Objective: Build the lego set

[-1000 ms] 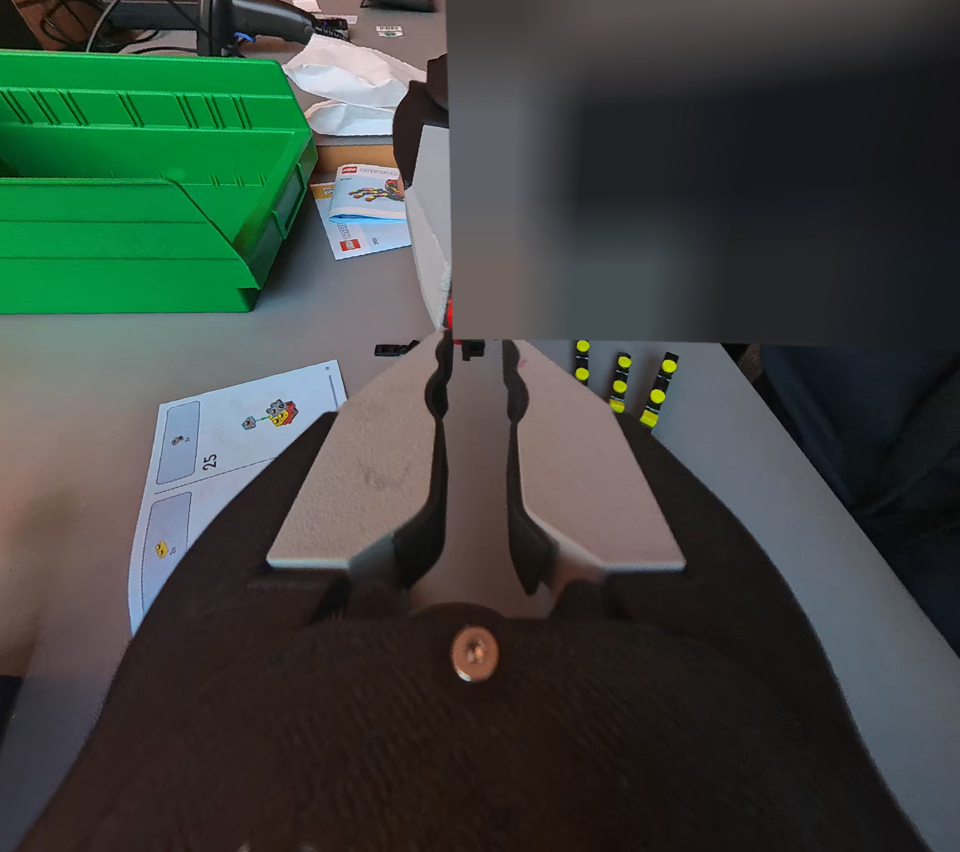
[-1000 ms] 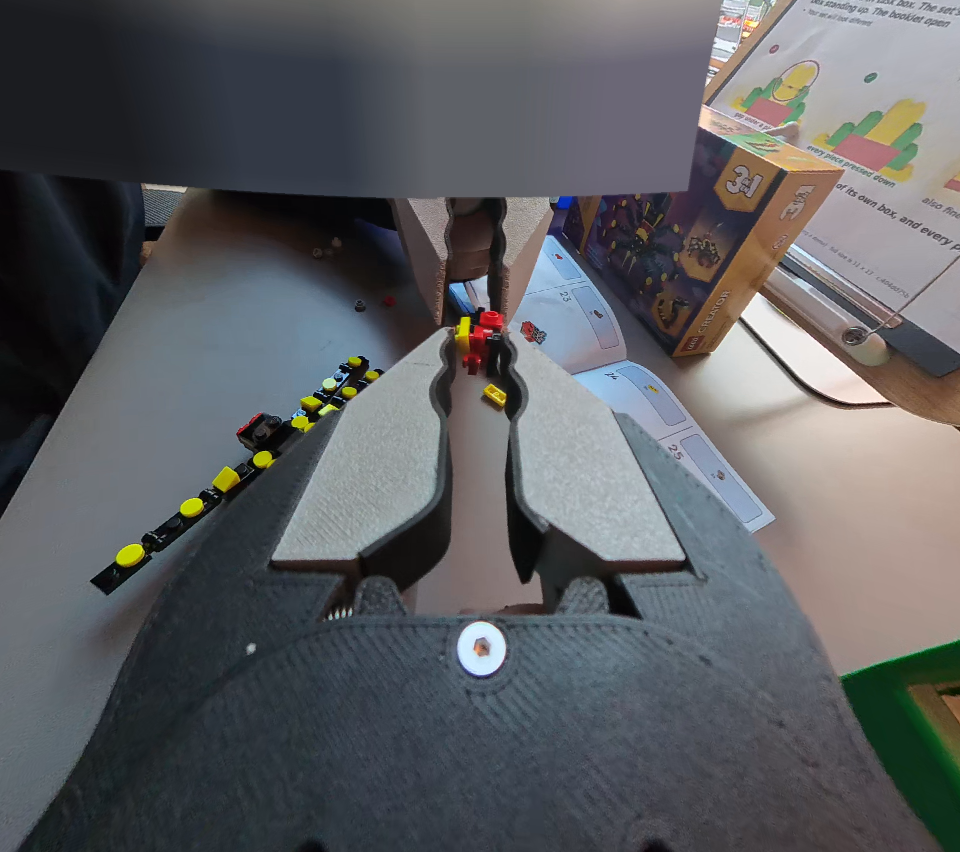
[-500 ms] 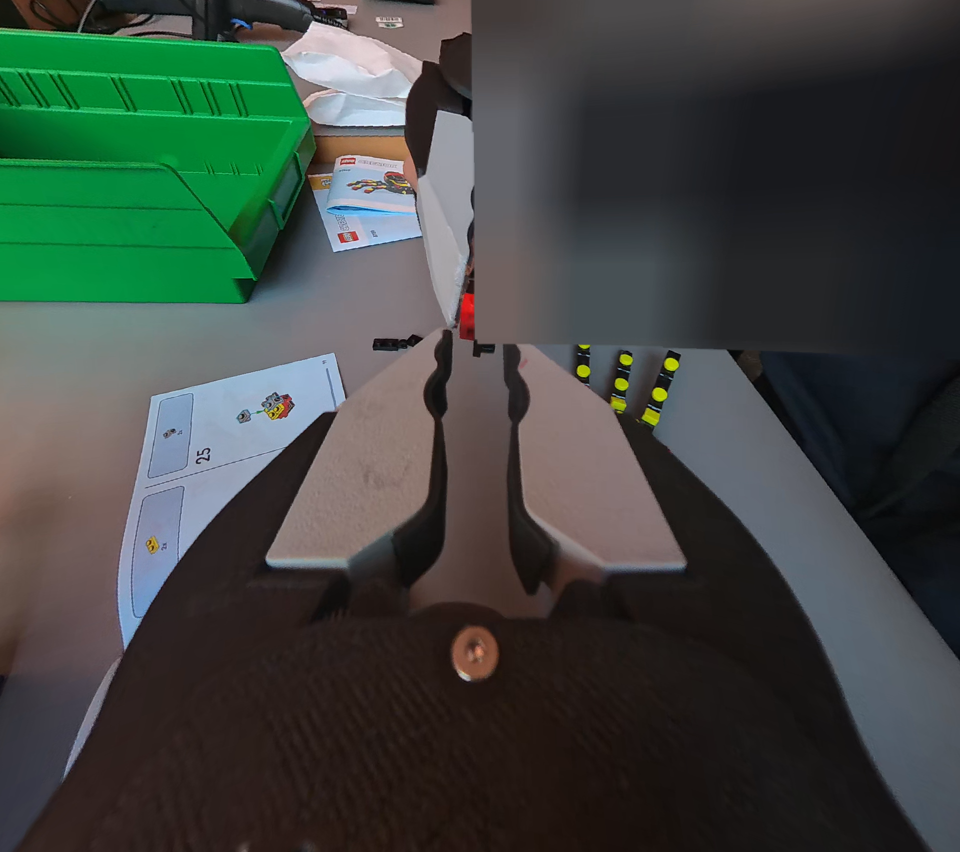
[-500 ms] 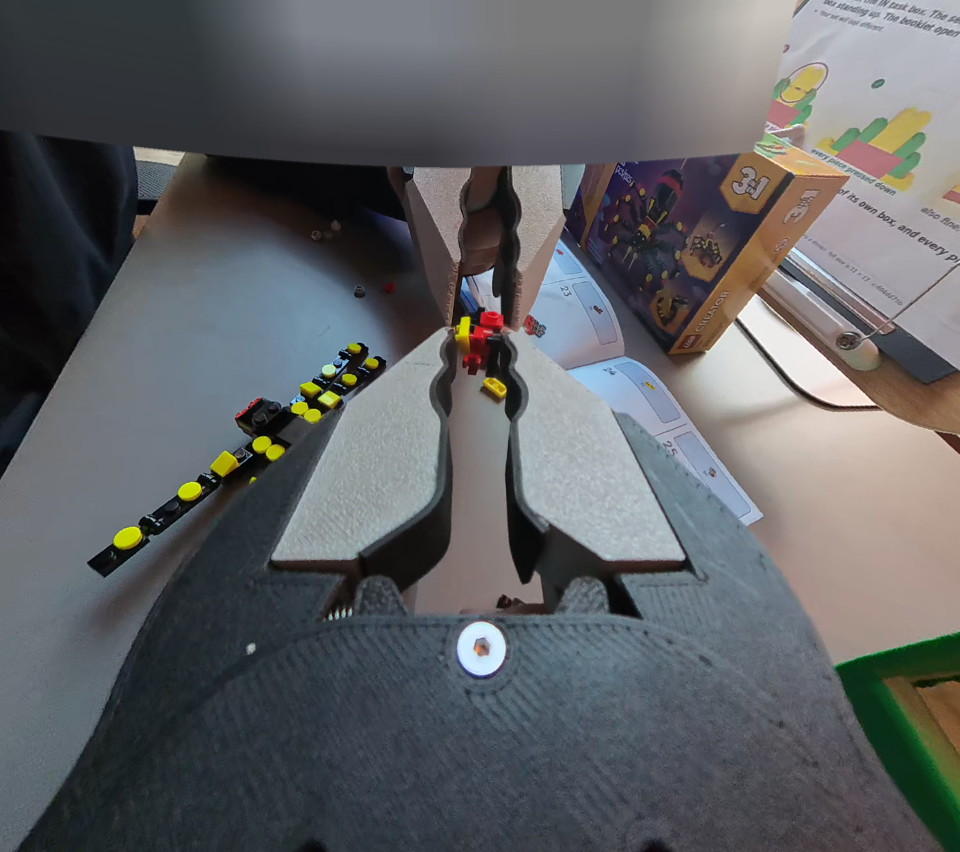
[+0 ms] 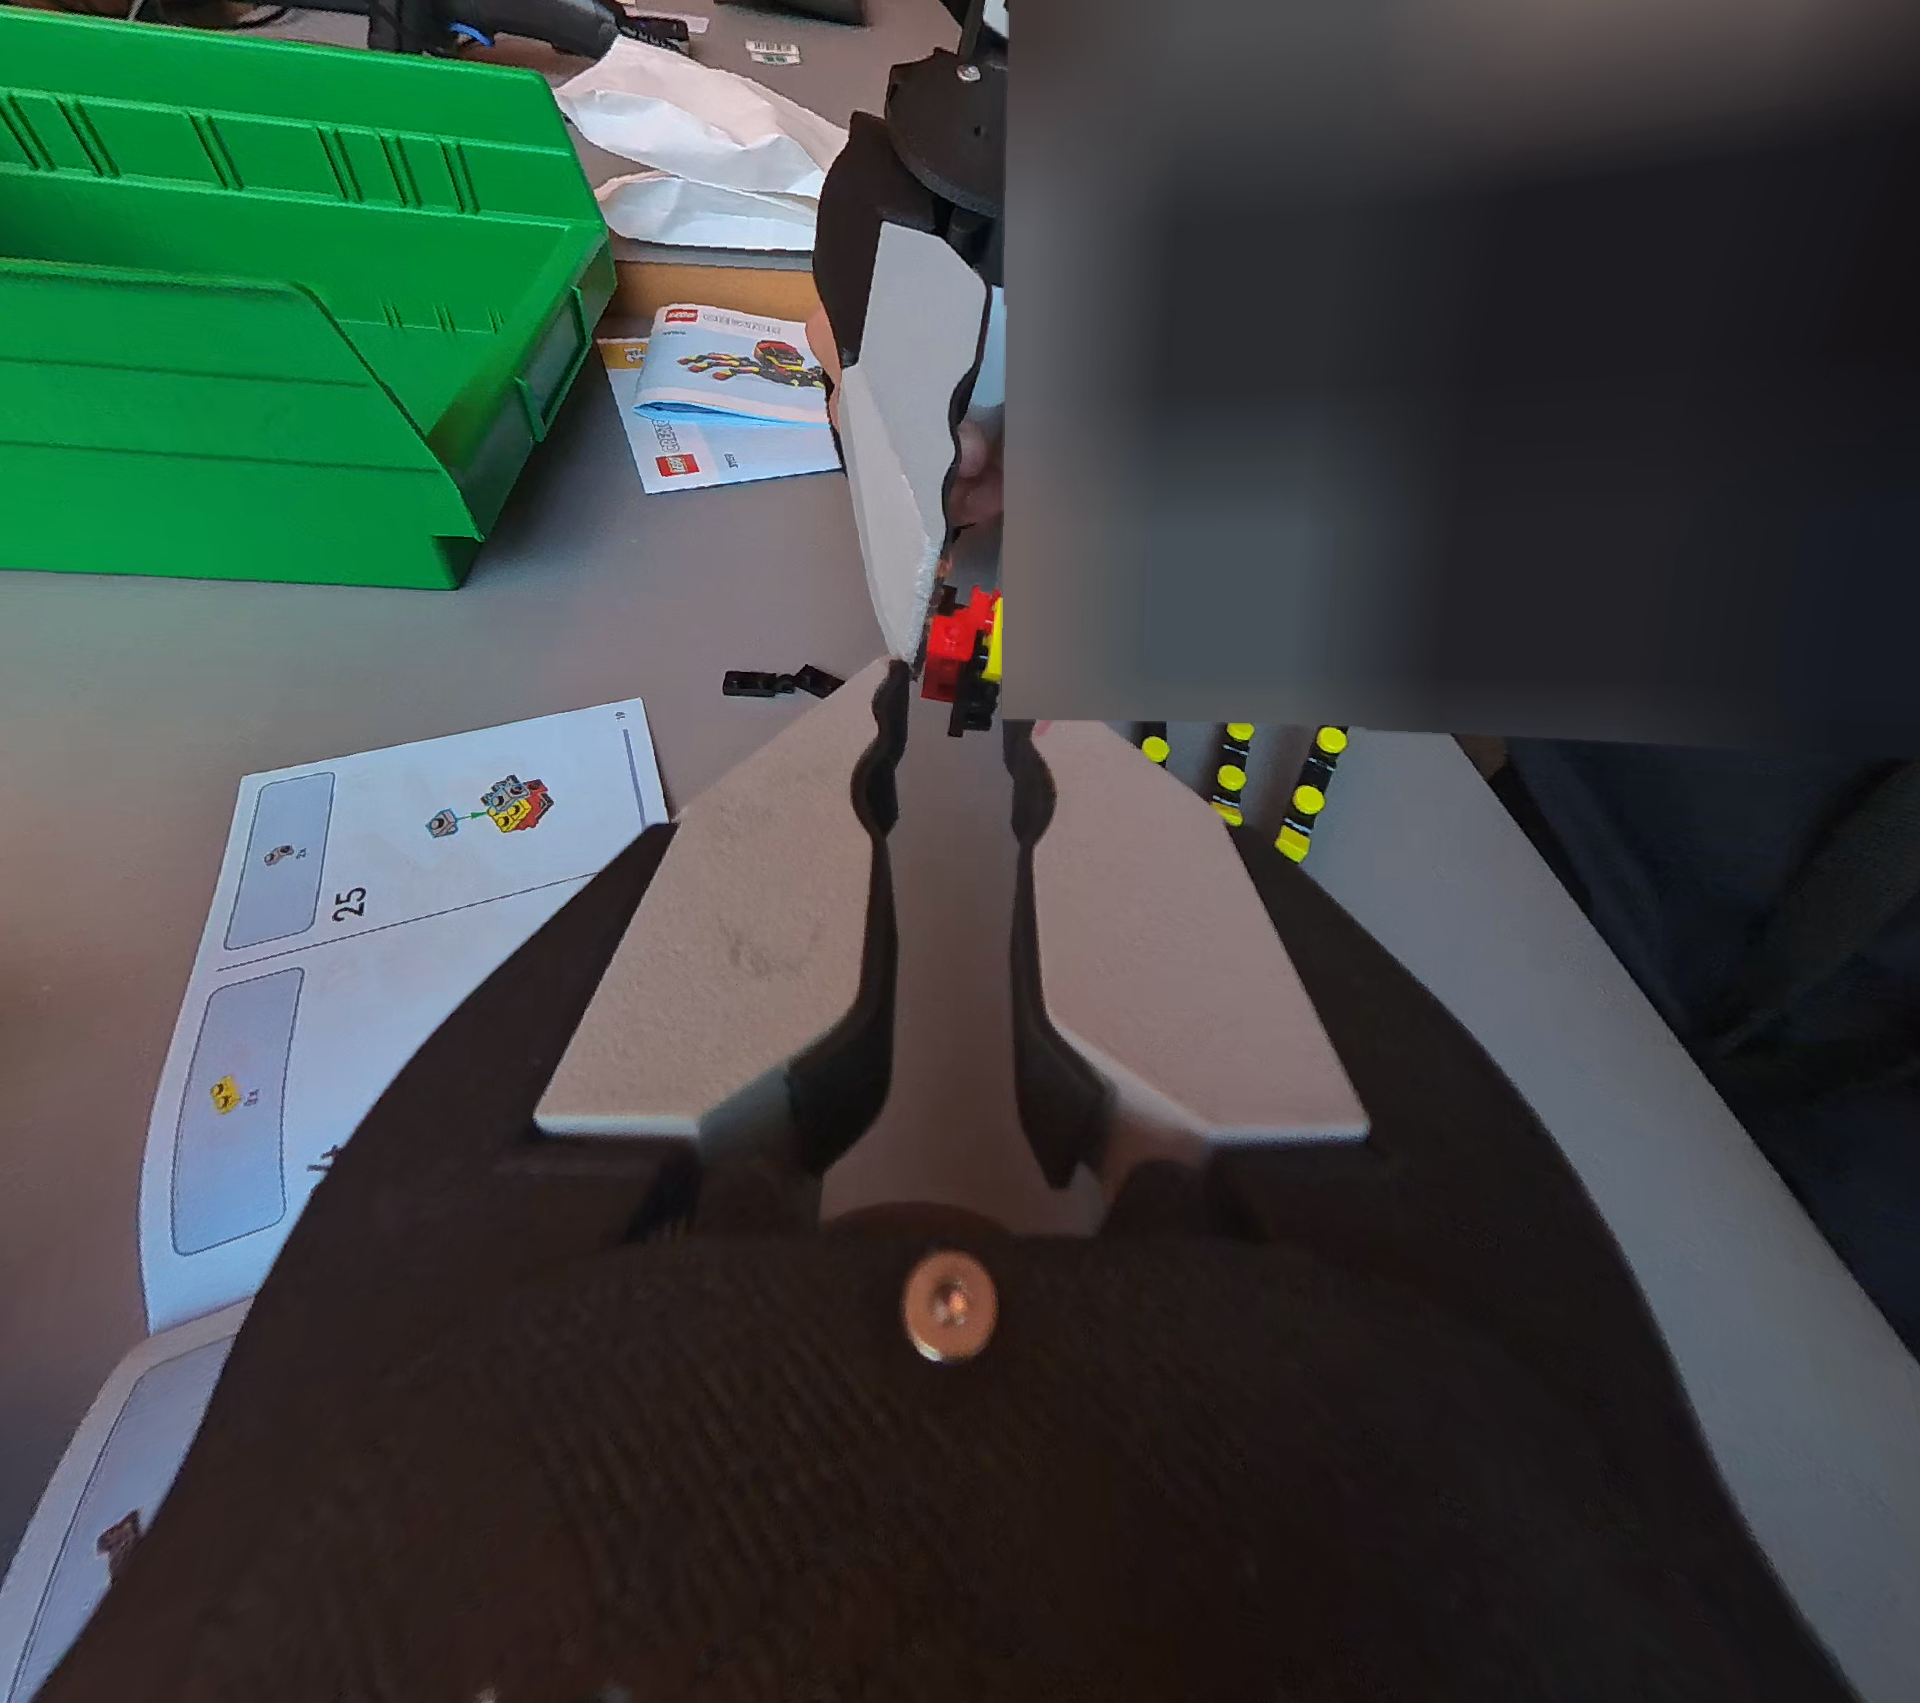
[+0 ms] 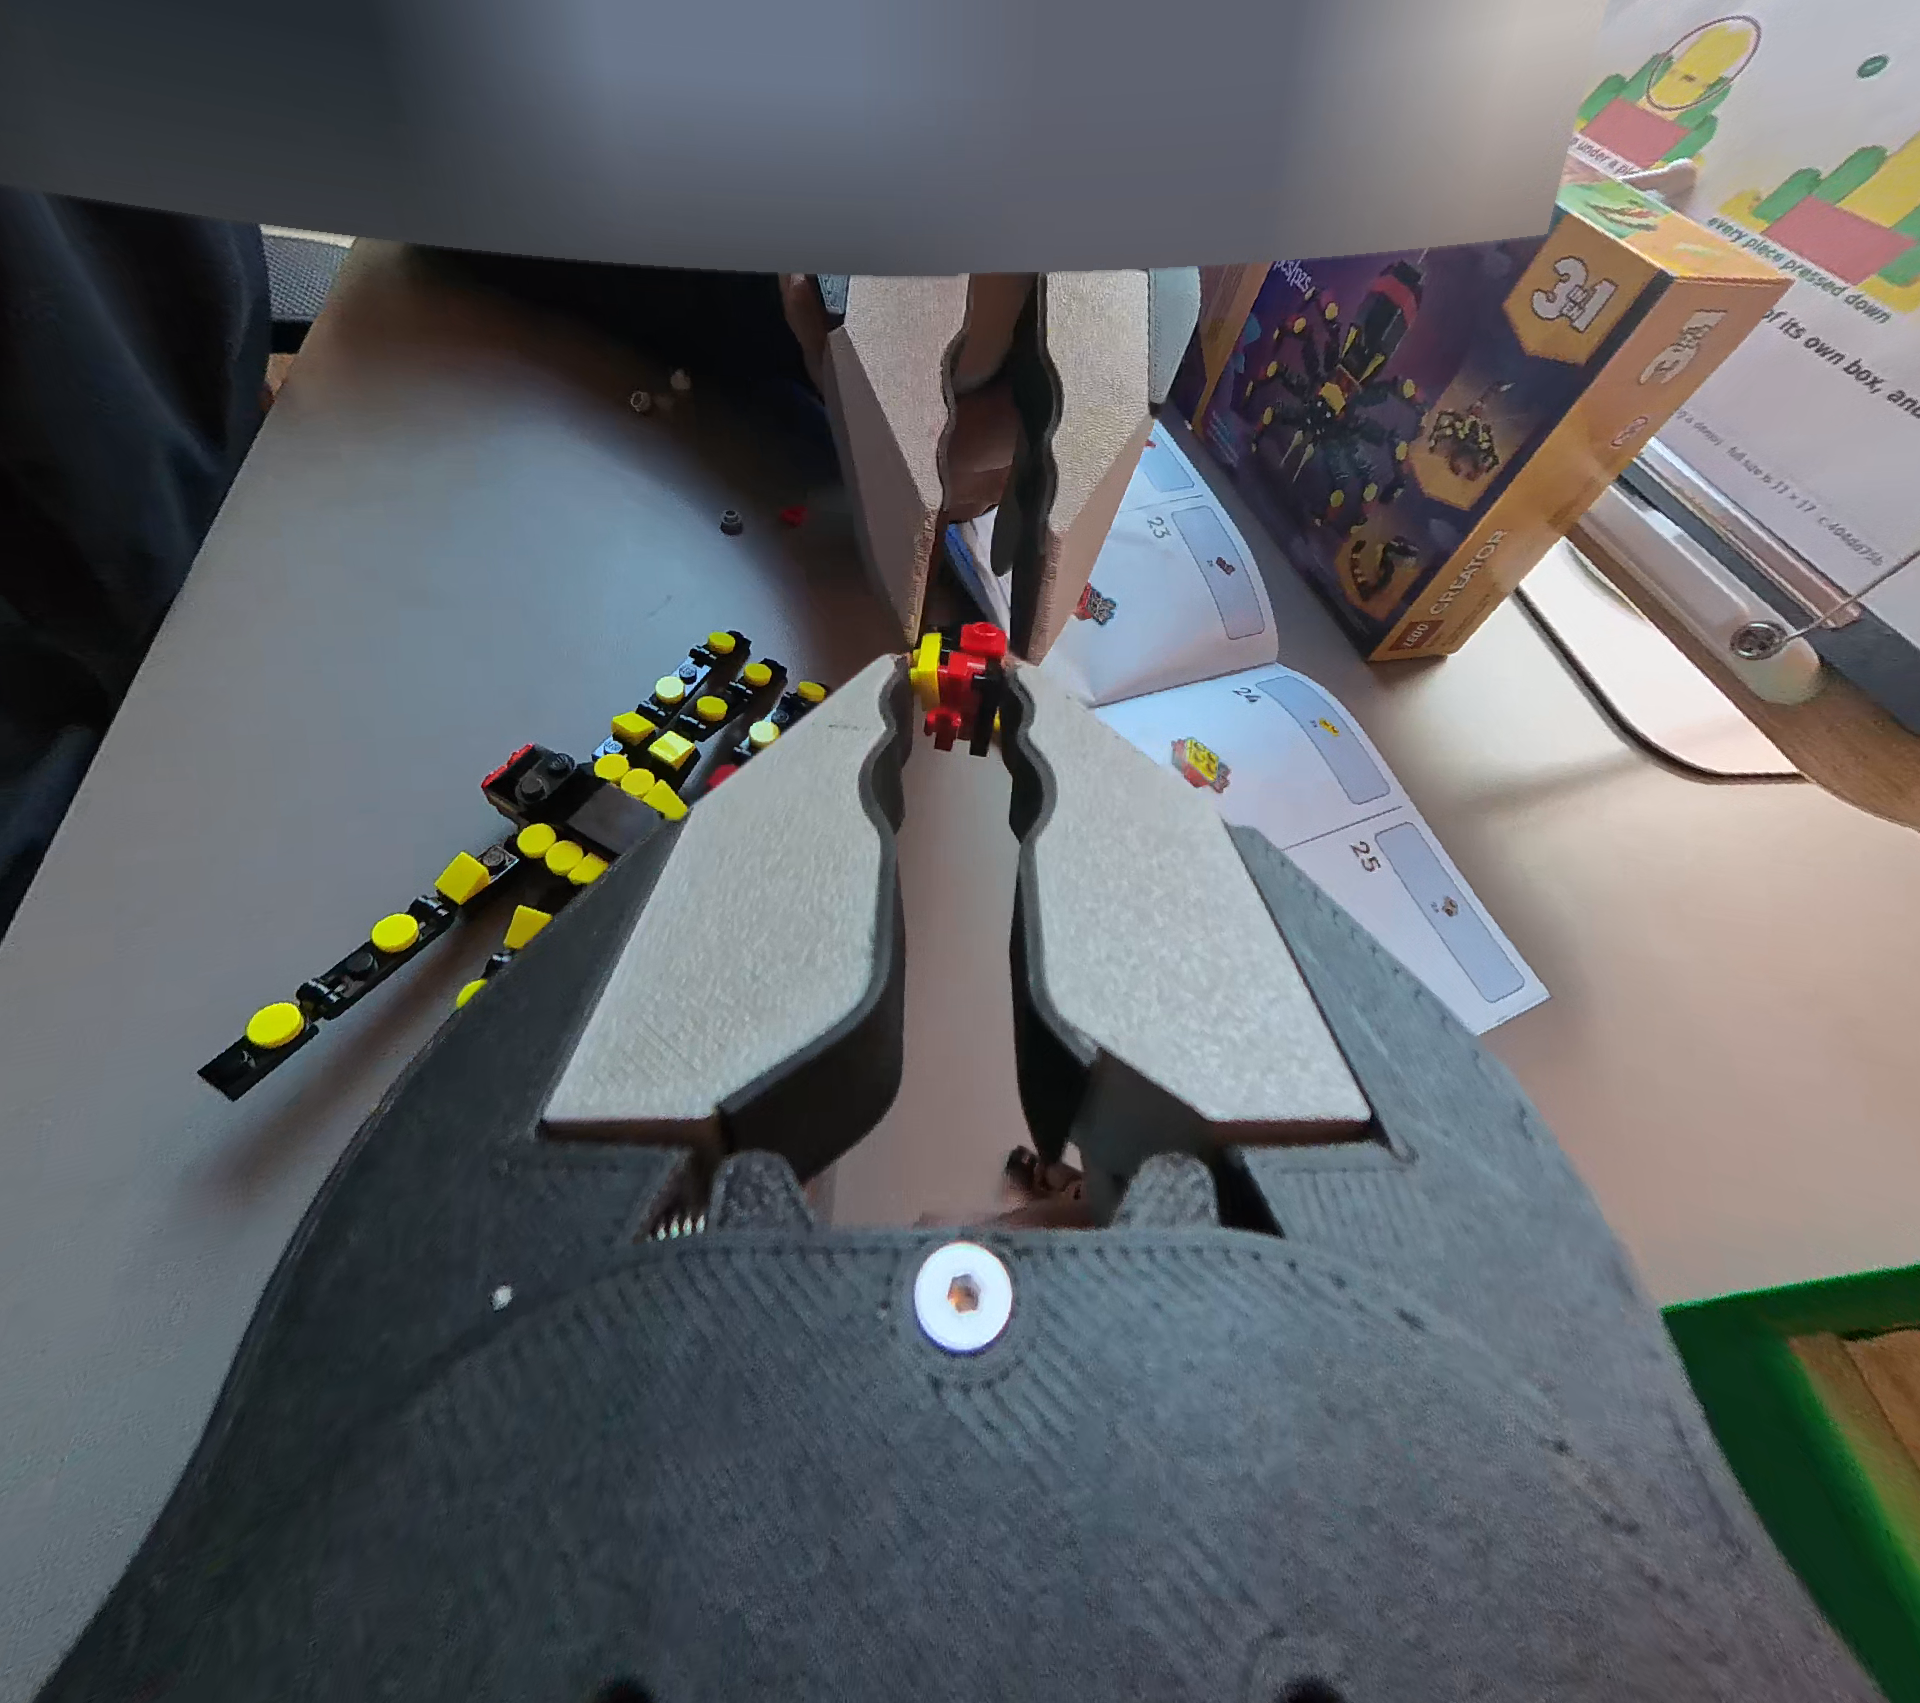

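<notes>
two grippers meet at one red-yellow-black lego assembly [image 6: 958, 685]: right gripper [image 6: 956, 697] narrowly clamps it; left gripper [image 5: 951, 718] narrow, grip unclear. one open booklet [image 6: 1320, 780] beside it.

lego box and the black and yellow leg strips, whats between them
In the right wrist view: the open booklet, the left gripper reaching in, and the red and yellow build.

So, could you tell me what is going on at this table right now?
A person is building a lego set with two handheld grippers. The right gripper holds a small red, yellow and black assembly above the table, and the left gripper meets it from the opposite side. Finished black-and-yellow legs lie beside the open booklet.
</notes>
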Available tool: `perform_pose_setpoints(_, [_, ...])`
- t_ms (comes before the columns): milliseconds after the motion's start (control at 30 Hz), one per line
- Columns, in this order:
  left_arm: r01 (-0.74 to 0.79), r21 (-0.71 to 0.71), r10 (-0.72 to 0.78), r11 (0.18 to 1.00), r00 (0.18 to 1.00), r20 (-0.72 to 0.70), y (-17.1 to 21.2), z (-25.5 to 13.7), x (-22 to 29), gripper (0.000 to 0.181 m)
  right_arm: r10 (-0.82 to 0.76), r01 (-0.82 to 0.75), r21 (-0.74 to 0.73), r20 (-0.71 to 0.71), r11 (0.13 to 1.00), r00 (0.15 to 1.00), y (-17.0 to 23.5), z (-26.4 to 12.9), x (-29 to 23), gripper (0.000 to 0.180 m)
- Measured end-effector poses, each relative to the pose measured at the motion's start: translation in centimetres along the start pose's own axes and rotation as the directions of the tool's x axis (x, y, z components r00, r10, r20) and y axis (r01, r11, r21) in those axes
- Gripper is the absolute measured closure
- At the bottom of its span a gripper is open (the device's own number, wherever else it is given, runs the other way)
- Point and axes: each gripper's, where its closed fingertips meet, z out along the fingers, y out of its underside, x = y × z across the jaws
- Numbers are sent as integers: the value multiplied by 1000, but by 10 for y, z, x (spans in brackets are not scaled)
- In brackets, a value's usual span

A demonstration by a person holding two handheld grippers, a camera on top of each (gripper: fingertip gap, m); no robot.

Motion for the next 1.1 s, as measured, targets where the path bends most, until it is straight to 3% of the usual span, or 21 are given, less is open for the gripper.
perform_pose_setpoints(267, [-19, -6, 20, 1000, 999, 35, 7, 3, -2, 167, 14, -14, -26, -5, 1000, 1000, 7, 1, 0, 167])
perform_pose_setpoints(467, [37, 10, -36, 999, 998, -48, 4, -1, 5, 178, -37, 37, -8, -36, 999, 999, 1, 2, 0, 166])
perform_pose_setpoints(733, [38, -1, -38, 999, 999, -10, 9, 2, -2, 175, -68, 65, -43, -73, 997, 995, 7, 2, 5, 166])
perform_pose_setpoints(833, [39, 7, -39, 999, 999, 21, 8, 1, -8, 159, -85, 82, -39, -64, 996, 994, 6, 1, 2, 166])
perform_pose_setpoints(1100, [-23, 31, 23, 999, 1000, 17, 8, 3, -1, 167, -50, 50, -25, -26, 998, 998, 7, 2, 0, 166])
